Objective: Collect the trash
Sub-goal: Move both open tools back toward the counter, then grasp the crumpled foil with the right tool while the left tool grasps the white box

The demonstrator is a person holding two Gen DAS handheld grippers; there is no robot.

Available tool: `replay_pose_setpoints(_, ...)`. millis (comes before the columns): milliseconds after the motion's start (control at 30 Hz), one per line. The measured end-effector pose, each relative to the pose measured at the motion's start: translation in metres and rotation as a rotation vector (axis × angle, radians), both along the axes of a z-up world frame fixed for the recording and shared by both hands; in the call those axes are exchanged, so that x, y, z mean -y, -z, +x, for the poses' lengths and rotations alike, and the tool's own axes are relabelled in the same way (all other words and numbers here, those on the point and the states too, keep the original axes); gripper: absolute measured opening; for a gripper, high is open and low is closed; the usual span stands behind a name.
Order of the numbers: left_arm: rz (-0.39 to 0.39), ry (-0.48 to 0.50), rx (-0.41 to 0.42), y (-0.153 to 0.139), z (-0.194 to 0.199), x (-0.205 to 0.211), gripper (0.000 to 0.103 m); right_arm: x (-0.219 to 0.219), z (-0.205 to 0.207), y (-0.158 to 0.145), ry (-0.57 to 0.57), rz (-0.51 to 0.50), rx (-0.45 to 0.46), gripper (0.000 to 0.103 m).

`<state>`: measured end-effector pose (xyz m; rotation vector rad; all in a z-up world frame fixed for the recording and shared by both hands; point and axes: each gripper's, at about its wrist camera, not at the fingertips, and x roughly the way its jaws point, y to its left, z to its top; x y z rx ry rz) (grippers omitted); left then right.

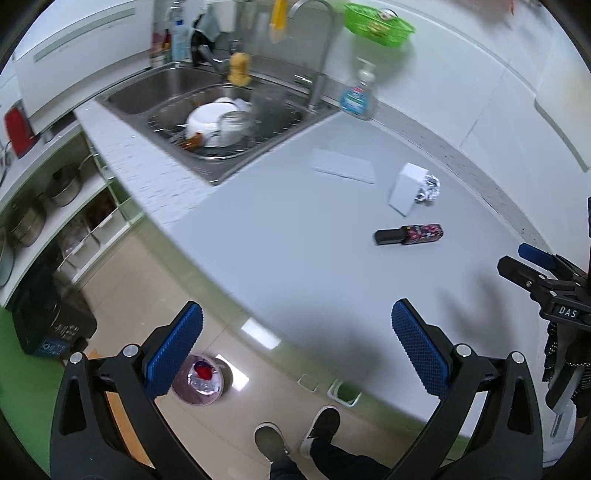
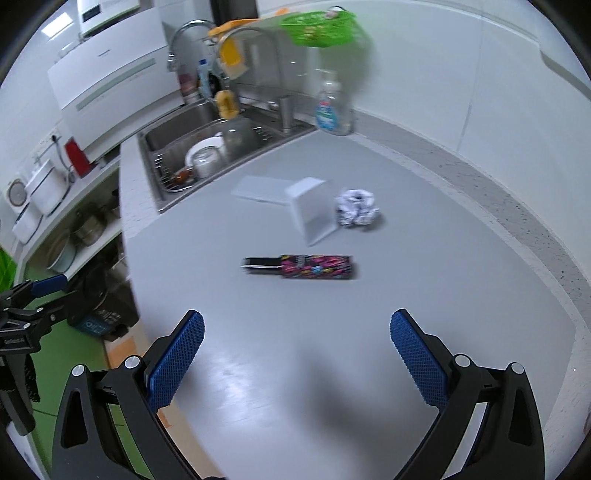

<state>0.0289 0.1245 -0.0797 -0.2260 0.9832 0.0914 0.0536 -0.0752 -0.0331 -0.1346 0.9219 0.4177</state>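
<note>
On the grey countertop (image 2: 295, 332) lie a black wrapper with colourful print (image 2: 310, 266), a crumpled foil ball (image 2: 356, 207), a white box on its side (image 2: 312, 208) and a flat white sheet (image 2: 262, 190). They also show in the left wrist view: wrapper (image 1: 410, 234), foil ball (image 1: 428, 189), box (image 1: 406, 188), sheet (image 1: 343, 166). My left gripper (image 1: 295, 350) is open and empty over the counter's front edge. My right gripper (image 2: 297, 354) is open and empty above the counter, short of the wrapper. A round bin (image 1: 203, 380) with trash inside stands on the floor below.
A sink (image 1: 207, 110) with dishes is at the back left, with a soap bottle (image 1: 358, 96) beside it. A green basket (image 1: 378, 24) hangs on the wall. Shelves with pots (image 1: 62, 184) and a dark bin (image 1: 51, 321) stand to the left. The person's shoes (image 1: 295, 432) are on the floor.
</note>
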Motion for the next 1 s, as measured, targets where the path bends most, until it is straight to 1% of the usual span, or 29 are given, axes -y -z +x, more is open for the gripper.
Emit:
replay_pose_setpoints(133,0.000,0.017,-0.012,0.004,0.025,0.022,0.100,0.013,0.024,0.006,-0.004,-0.008,-0.004,0.097)
replay_pose_setpoints(400,-0.001,0.011,-0.049,0.017,0.062,0.050,0.100,0.026,0.091,0.022,-0.038,-0.016,-0.020,0.097)
replay_pose_setpoints(600,-0.002,-0.006,-0.084,0.030,0.077,0.063,0.100,0.028,0.136,0.037,-0.057,-0.020,-0.023,0.097)
replay_pose_setpoints(767,-0.005,-0.027,-0.110,0.039,0.082,0.068,0.100,0.025,0.163,0.050,-0.077,-0.020,-0.026,0.096)
replay_pose_setpoints(800,-0.005,-0.030,-0.113,0.041,0.082,0.069,0.100,0.025,0.167,0.052,-0.078,-0.015,-0.025,0.092)
replay_pose_setpoints(833,-0.006,-0.034,-0.116,0.042,0.083,0.069,0.100,0.024,0.171,0.054,-0.080,-0.015,-0.027,0.083)
replay_pose_setpoints(900,-0.007,-0.043,-0.125,0.046,0.082,0.069,0.100,0.024,0.176,0.059,-0.085,-0.019,-0.032,0.074)
replay_pose_setpoints(1000,-0.010,-0.051,-0.137,0.051,0.082,0.069,0.100,0.022,0.185,0.066,-0.098,-0.014,-0.053,0.073)
